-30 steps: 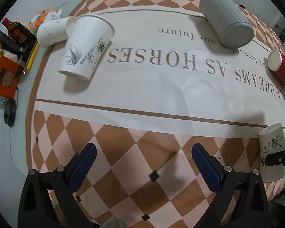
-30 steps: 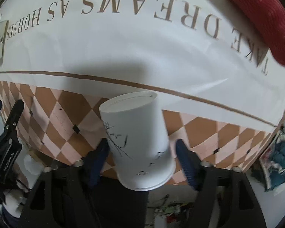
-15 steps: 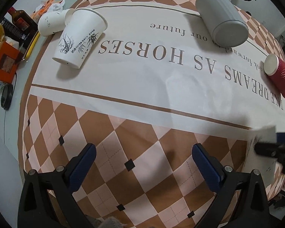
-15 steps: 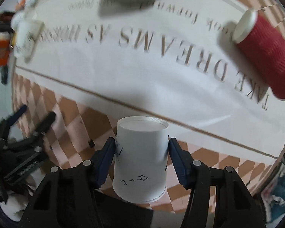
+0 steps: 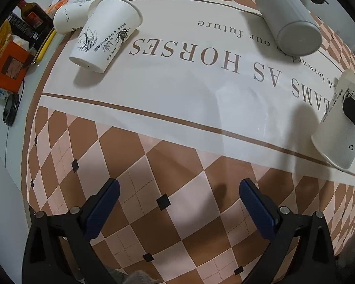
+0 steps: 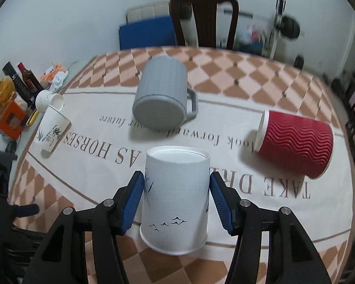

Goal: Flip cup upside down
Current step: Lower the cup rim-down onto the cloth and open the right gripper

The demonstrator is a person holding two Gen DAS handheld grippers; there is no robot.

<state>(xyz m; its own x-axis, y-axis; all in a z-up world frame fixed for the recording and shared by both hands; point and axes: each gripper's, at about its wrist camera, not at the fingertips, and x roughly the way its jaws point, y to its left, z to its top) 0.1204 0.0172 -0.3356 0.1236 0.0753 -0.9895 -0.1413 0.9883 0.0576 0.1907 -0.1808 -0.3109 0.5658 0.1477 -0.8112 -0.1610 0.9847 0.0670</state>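
My right gripper [image 6: 177, 194] is shut on a white paper cup [image 6: 176, 198] with small bird prints. The cup is upside down, base up and rim down, at or just above the tablecloth [image 6: 224, 203]. The same cup [image 5: 336, 127] shows at the far right of the left wrist view, with a black finger of the right gripper on it. My left gripper [image 5: 177, 203] is open and empty above the checkered near part of the cloth [image 5: 153, 165].
A tall white cup with bamboo print [image 5: 106, 33] and a smaller white cup [image 5: 68, 19] lie on their sides at the far left. A grey mug [image 6: 162, 99] and a red ribbed cup [image 6: 295, 142] lie on their sides. Bottles and boxes [image 6: 11, 99] crowd the left edge.
My right gripper has turned the white cup from tilted to base-up and carried it forward over the white band of the cloth. My left gripper has stayed open, shifting only slightly.
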